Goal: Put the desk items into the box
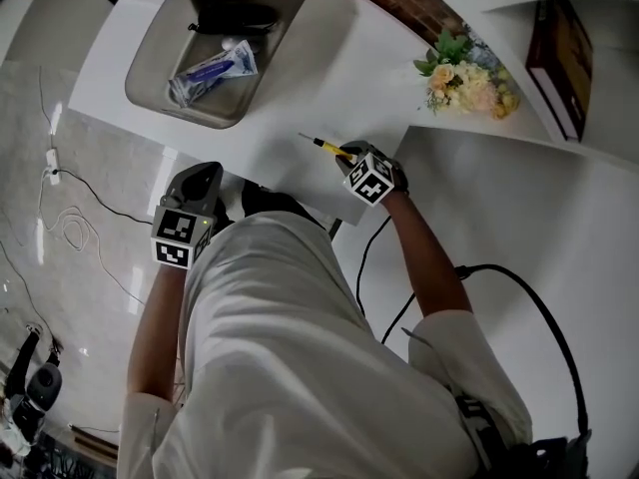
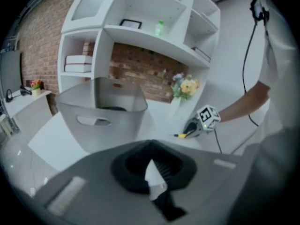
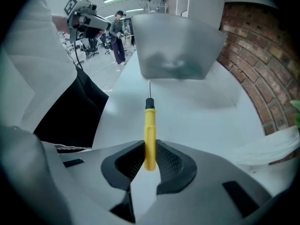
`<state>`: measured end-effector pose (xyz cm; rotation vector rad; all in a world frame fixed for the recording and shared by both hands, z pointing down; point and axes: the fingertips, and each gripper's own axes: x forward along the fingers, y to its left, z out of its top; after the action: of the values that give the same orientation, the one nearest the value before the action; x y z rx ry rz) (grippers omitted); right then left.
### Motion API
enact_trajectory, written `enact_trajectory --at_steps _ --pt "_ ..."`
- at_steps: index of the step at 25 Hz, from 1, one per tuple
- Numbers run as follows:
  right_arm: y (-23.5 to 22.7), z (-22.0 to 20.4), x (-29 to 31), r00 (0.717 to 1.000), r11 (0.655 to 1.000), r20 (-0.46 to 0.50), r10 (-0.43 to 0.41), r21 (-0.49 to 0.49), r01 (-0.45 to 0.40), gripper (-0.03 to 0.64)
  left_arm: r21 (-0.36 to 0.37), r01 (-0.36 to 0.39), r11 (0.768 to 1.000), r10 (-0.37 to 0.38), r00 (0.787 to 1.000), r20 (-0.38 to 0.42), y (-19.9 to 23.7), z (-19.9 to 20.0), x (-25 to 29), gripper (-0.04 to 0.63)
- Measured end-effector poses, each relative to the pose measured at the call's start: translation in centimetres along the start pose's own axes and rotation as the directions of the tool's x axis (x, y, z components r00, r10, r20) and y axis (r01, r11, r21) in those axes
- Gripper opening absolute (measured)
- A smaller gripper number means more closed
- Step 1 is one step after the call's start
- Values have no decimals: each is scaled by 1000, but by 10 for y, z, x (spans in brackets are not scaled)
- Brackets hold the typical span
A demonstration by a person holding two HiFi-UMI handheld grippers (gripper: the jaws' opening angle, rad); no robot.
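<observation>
right tongs (image 3: pixel 150 161) pinching the yellow screwdriver (image 3: pixel 149 125) by its handle, seemingly just above the worktop (image 3: pixel 201 121). the shaft points straight at the grey box (image 3: pixel 178 41), which sits dead ahead along the tool's long axis and well apart. left tongs (image 2: pixel 152 175) are pressed together and empty, off the worktop's near edge.

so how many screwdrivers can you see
1: the yellow-handled screwdriver, clamped in the right gripper over the white desk, shaft pointing toward the grey box. Others could lie hidden in it.
</observation>
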<state>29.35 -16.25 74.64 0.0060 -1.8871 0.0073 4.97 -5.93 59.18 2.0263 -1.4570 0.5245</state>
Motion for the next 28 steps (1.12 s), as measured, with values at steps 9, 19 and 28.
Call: enact_trajectory --at_steps 9,19,28 --pt "-7 50 -34 988 996 127 -85 48 79 63 -1 2 1000 -2 1000 20 4 -4 -10 3" --pt "-20 119 -83 956 984 235 -177 16 178 63 -5 0 1000 0 999 47 22 -1 -21 3" --pt "-30 183 -102 935 975 289 -204 -29 222 63 -6 -30 1000 30 997 78 51 8 -36 3"
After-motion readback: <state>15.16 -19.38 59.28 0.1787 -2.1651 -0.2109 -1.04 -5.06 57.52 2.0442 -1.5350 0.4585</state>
